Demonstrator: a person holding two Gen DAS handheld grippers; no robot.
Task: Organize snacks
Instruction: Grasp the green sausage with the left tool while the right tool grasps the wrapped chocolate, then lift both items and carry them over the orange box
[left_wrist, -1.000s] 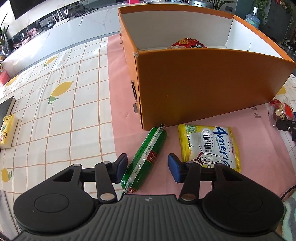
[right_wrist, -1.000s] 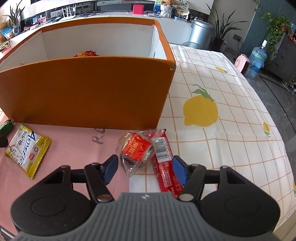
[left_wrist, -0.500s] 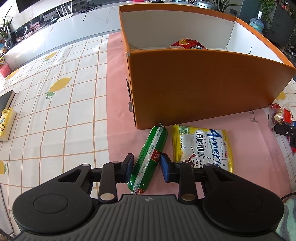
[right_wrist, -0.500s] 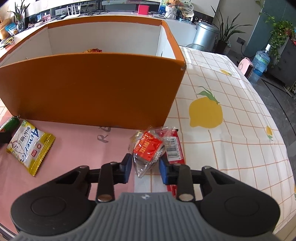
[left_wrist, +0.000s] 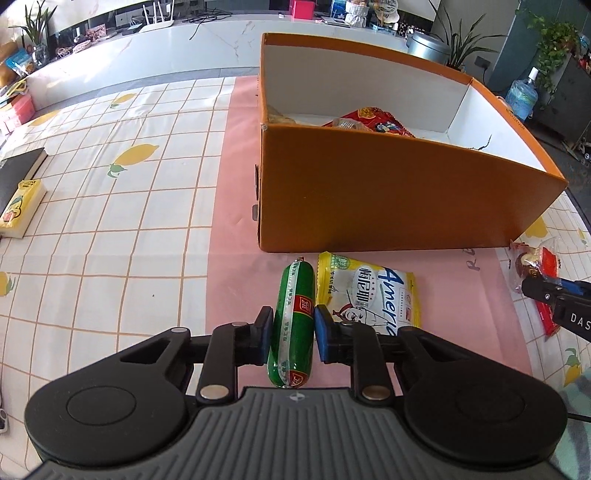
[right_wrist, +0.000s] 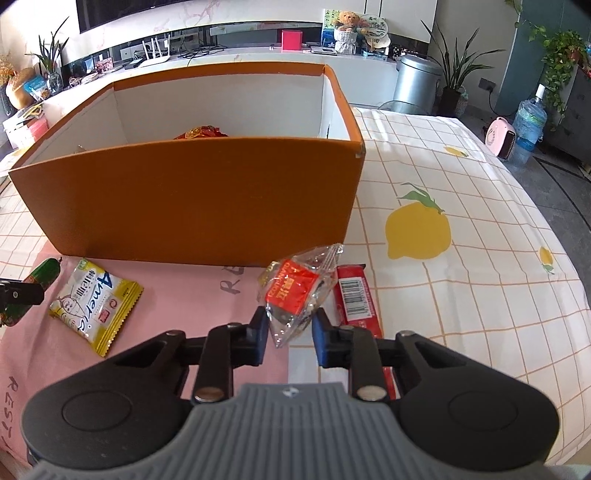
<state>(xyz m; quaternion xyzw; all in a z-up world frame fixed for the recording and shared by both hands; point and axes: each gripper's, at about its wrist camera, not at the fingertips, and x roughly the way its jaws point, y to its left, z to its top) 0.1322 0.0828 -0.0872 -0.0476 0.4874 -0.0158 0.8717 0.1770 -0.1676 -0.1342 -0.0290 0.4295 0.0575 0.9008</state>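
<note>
My left gripper (left_wrist: 292, 338) is shut on a green sausage stick (left_wrist: 293, 317) and holds it above the pink mat, in front of the orange box (left_wrist: 388, 192). My right gripper (right_wrist: 289, 334) is shut on a clear packet with a red label (right_wrist: 295, 291), lifted in front of the box (right_wrist: 207, 206). A yellow snack packet (left_wrist: 369, 291) lies flat on the mat between them; it also shows in the right wrist view (right_wrist: 94, 302). A red bar (right_wrist: 356, 299) lies under the right gripper. A red snack bag (left_wrist: 369, 122) lies inside the box.
A pink mat (left_wrist: 236, 206) lies on a lemon-print tablecloth (left_wrist: 110, 184). A black book (left_wrist: 18, 173) and a yellow box (left_wrist: 22, 206) lie at the far left. The table's right edge (right_wrist: 554, 236) drops to the floor.
Both grippers have closed: the left on the green sausage, the right on the clear red-label packet. Both have risen, so the box's inside shows more.
</note>
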